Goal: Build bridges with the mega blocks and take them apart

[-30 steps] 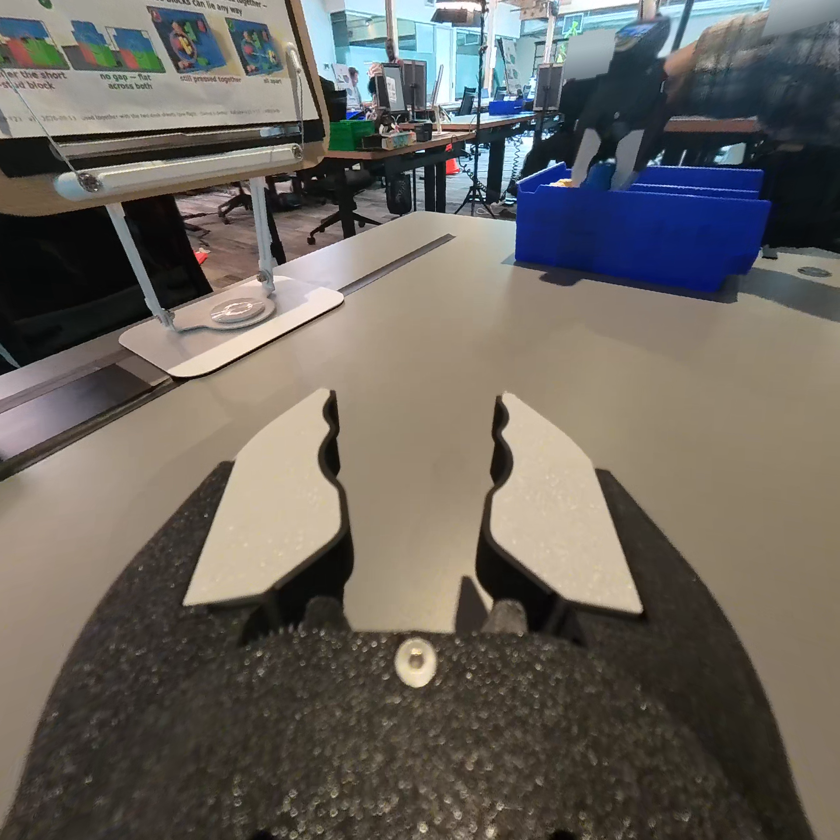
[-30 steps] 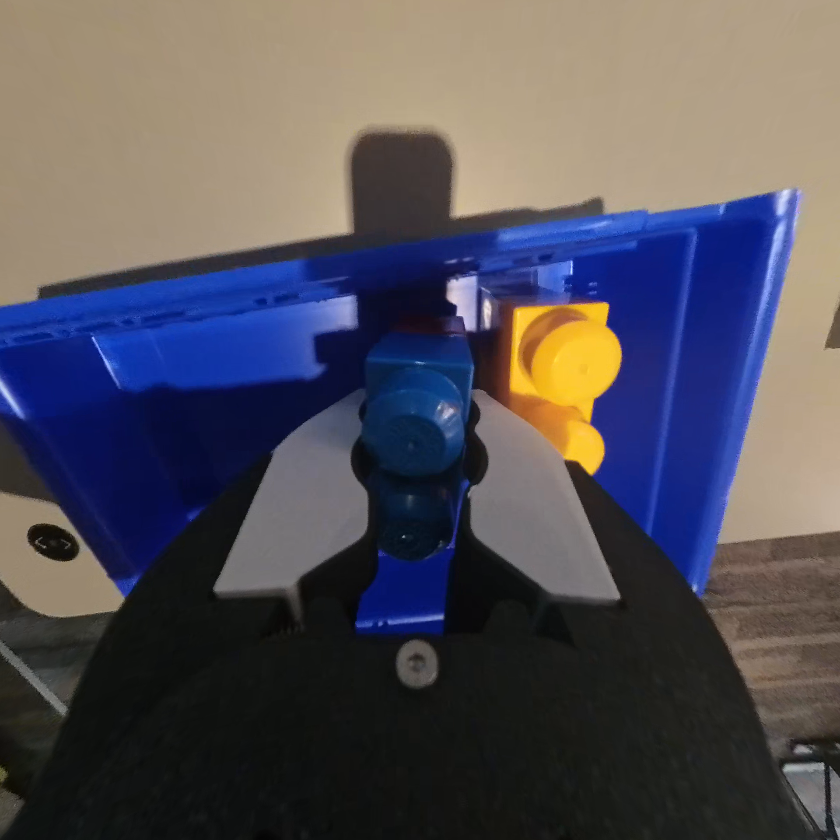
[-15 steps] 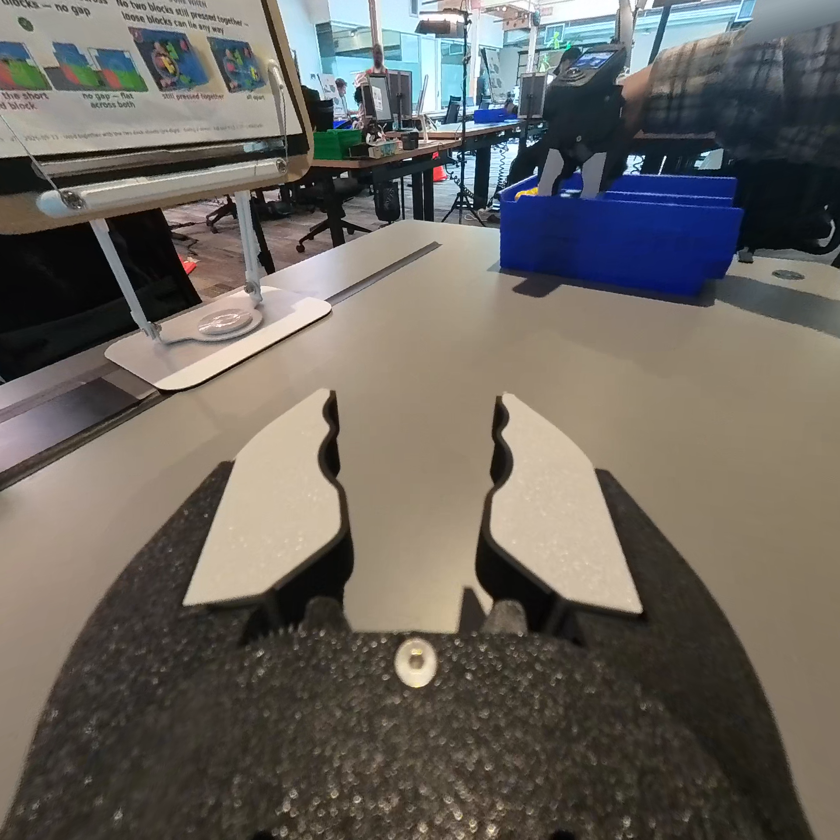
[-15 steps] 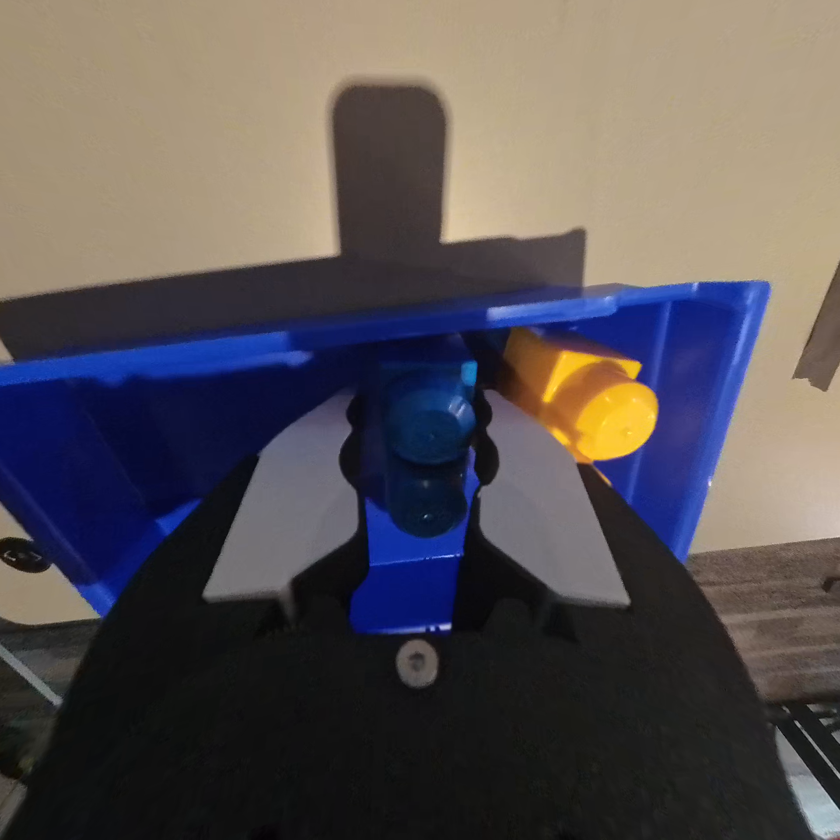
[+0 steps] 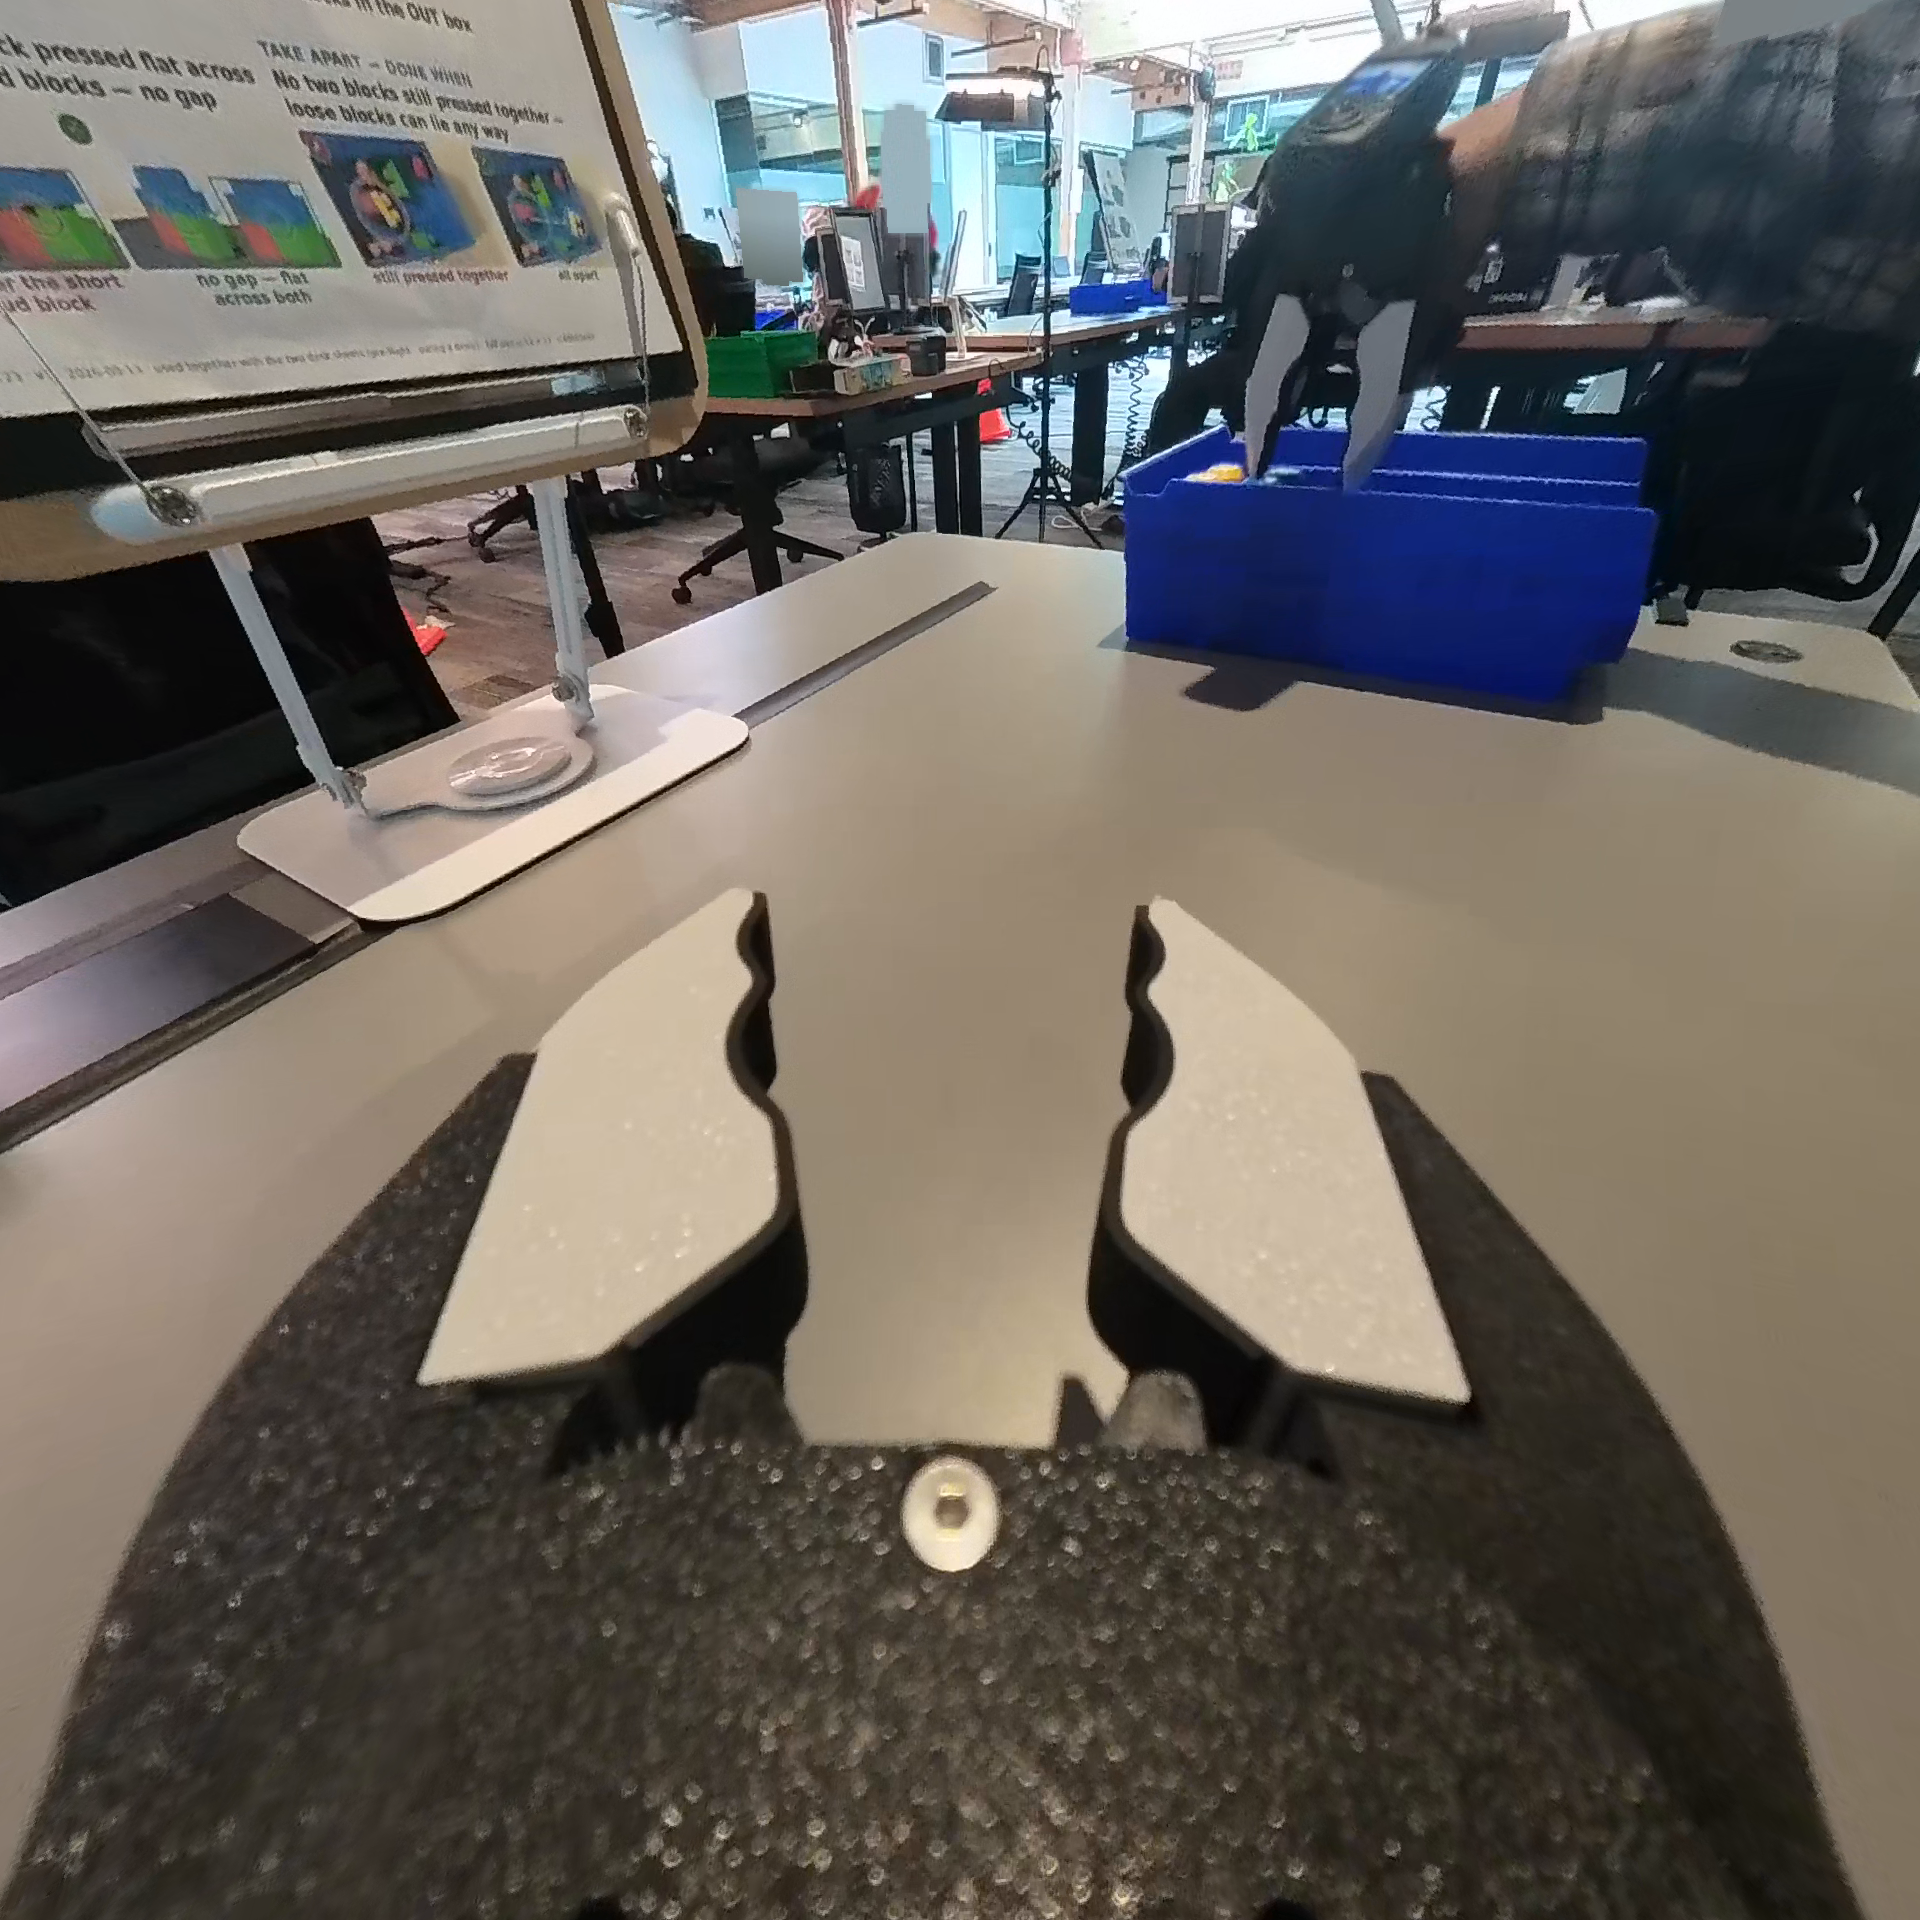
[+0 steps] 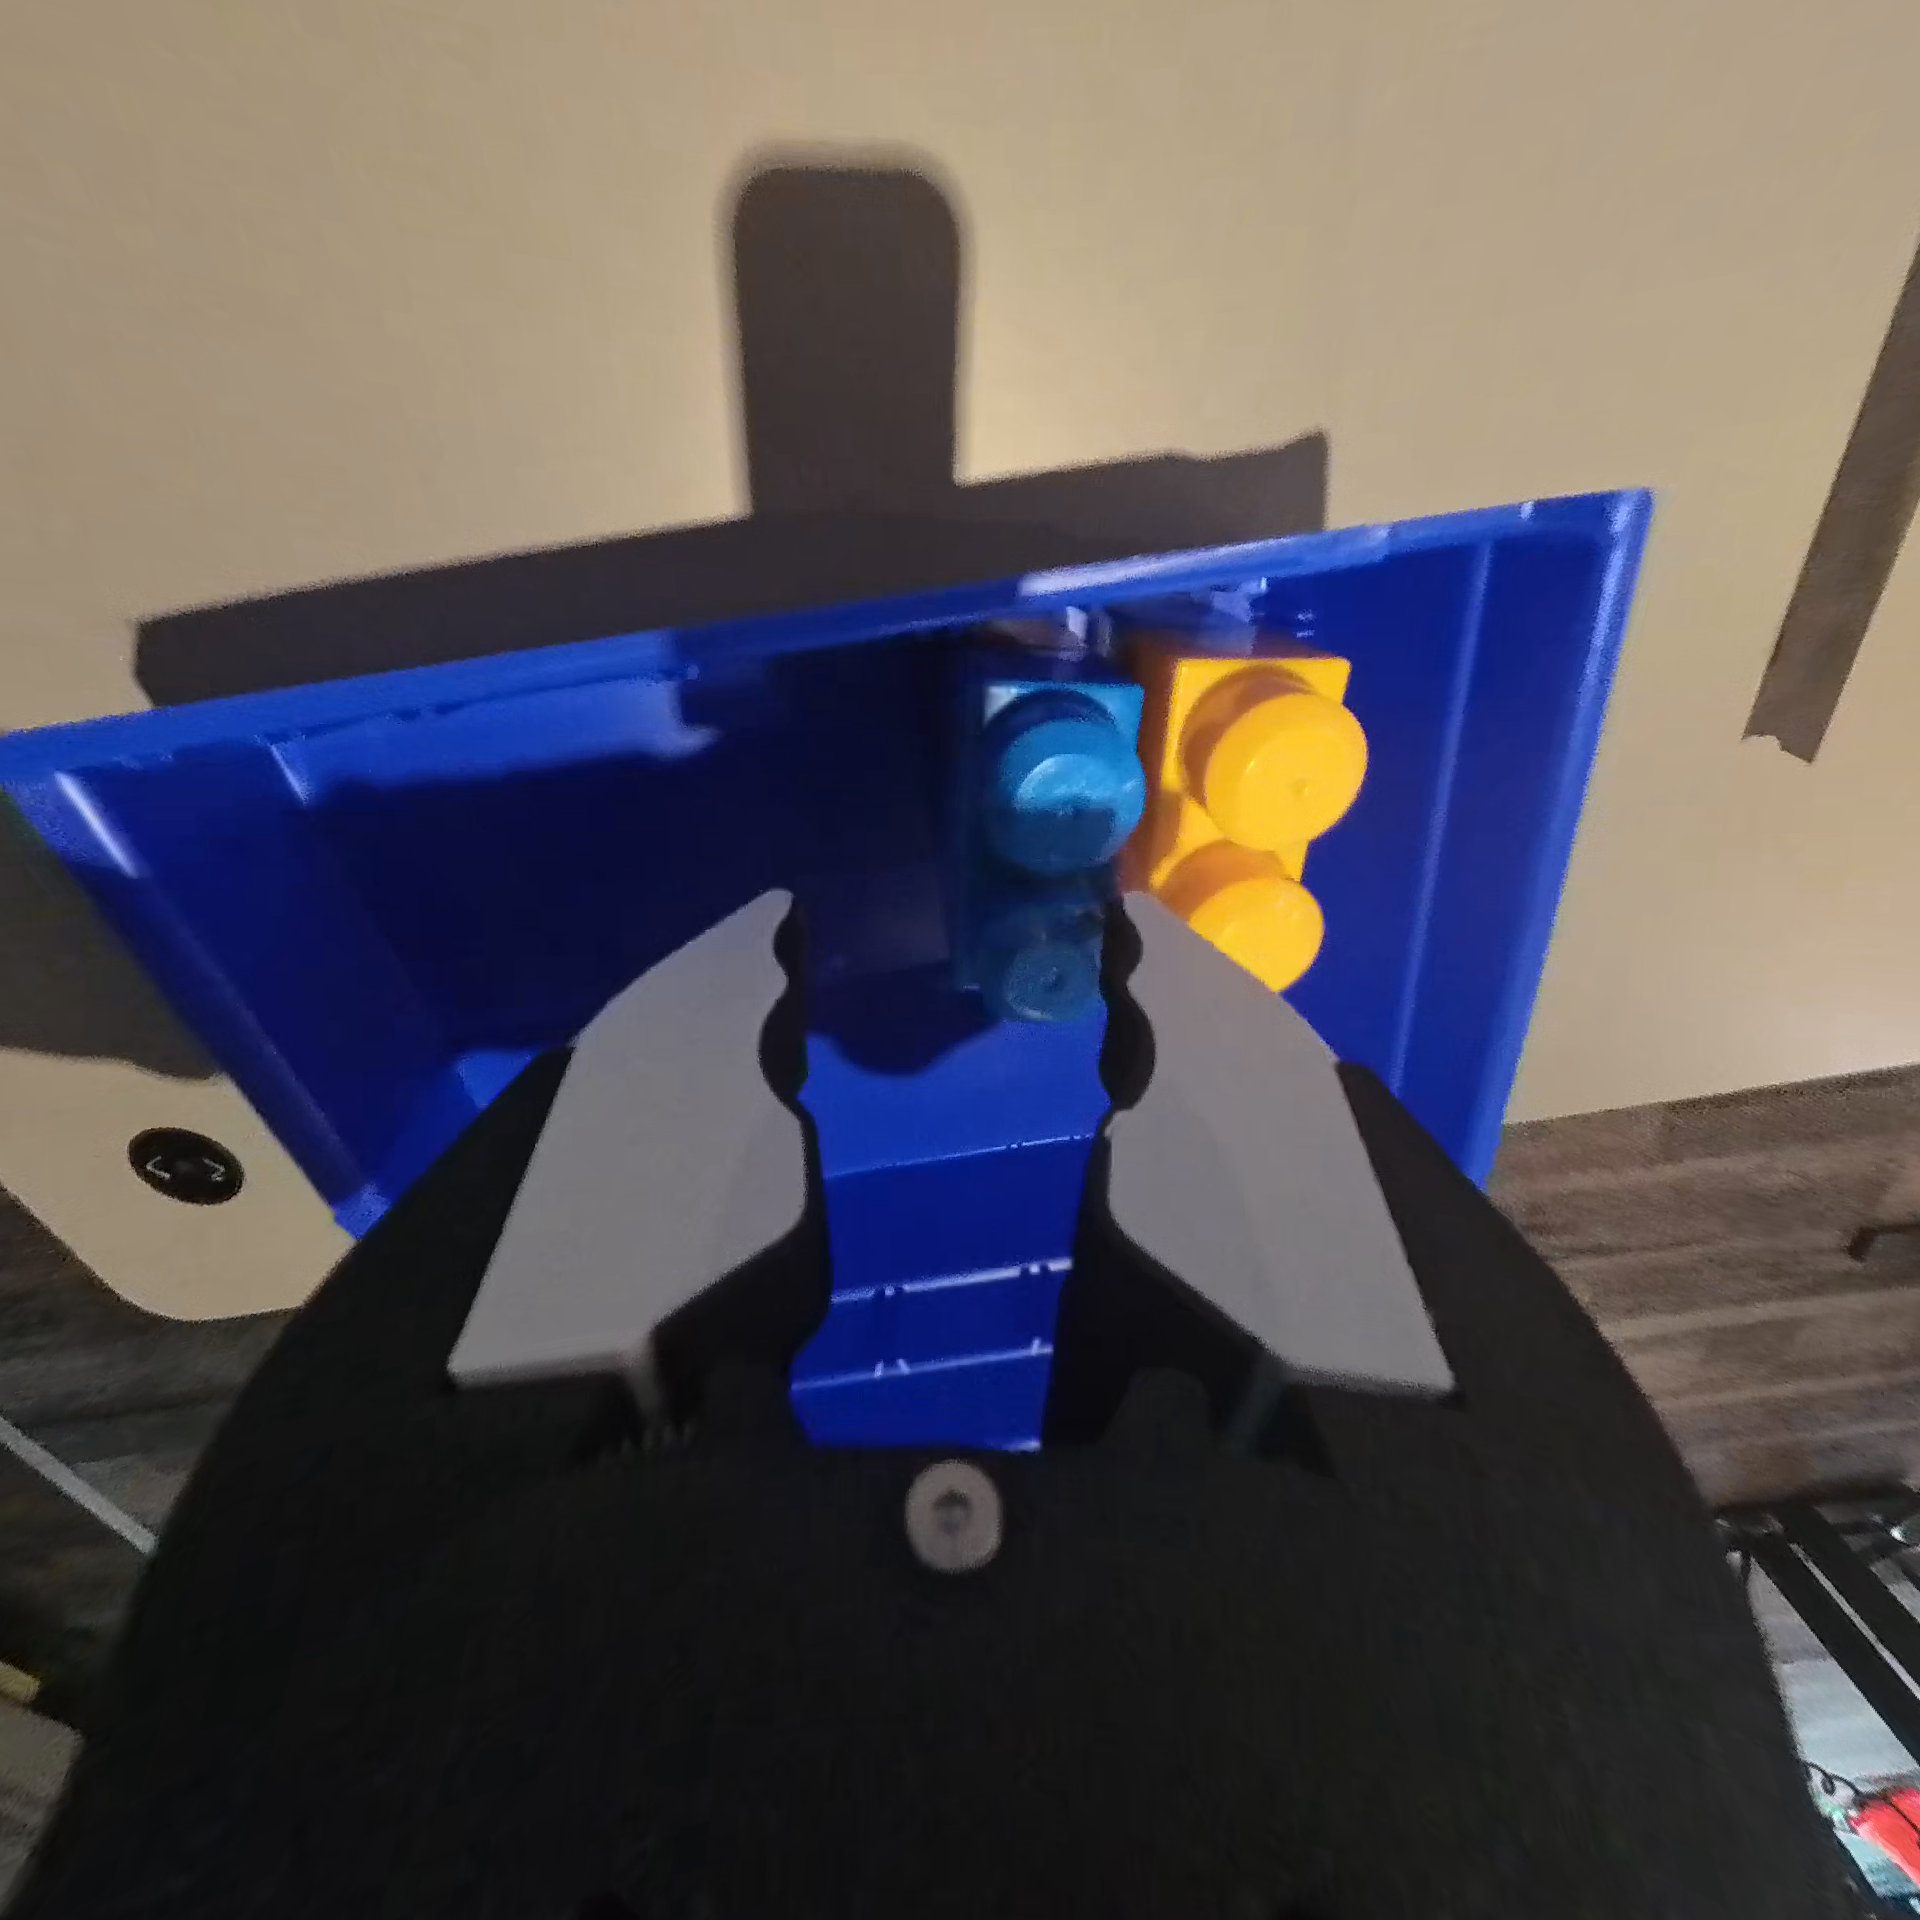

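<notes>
In the right wrist view my right gripper is open above the blue bin. A blue two-stud block lies in the bin just beyond my fingertips, free of the pads, next to a yellow two-stud block. In the left wrist view my left gripper is open and empty, low over the grey table. The right gripper shows far off there, raised over the blue bin, with a bit of the yellow block showing at the rim.
A document stand with an instruction sheet is at the left of the table. A person's sleeve reaches over the bin. A dark seam runs along the table's left part. Office desks and chairs stand beyond.
My right gripper opened and let go of the blue block, which now lies in the bin beside the yellow one. The gripper has drawn back up. My left gripper stayed open and shifted slightly.
</notes>
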`<state>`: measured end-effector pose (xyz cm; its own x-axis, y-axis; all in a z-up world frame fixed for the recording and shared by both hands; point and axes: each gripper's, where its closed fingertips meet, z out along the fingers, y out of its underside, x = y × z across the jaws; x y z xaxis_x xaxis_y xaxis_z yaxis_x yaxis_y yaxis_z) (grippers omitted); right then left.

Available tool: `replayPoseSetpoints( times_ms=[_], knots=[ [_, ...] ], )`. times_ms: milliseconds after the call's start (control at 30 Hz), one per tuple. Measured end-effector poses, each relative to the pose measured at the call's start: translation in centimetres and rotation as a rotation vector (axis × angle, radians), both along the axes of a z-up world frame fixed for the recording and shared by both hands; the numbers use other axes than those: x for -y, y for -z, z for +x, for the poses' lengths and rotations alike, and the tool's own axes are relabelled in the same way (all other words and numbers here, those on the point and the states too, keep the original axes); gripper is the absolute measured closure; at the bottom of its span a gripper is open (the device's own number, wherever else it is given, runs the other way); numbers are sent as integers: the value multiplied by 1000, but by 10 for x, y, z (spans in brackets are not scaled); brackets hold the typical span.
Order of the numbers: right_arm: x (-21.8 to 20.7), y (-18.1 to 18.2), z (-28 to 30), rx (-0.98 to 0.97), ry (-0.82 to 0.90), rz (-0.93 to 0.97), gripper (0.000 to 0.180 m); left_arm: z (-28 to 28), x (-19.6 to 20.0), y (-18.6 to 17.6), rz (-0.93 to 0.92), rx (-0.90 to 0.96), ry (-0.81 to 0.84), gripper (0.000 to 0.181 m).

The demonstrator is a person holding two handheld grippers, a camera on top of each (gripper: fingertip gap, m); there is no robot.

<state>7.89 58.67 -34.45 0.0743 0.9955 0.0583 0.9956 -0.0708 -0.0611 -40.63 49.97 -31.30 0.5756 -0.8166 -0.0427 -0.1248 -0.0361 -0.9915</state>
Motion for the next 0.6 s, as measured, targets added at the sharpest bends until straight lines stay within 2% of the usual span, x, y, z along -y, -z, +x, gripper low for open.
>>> replayPoseSetpoints(
  times_ms=[233,467,600],
  knots=[
    [-8,-46,0,-65,60,123,123,0,3,-4,11,10,3,115],
    [-18,-147,-47,-432,168,435,116,-3,4,-8,16,23,-1,115],
    [-3,-185,-91,-628,193,606,93,-3,5,-9,10,31,3,115]
  ],
)
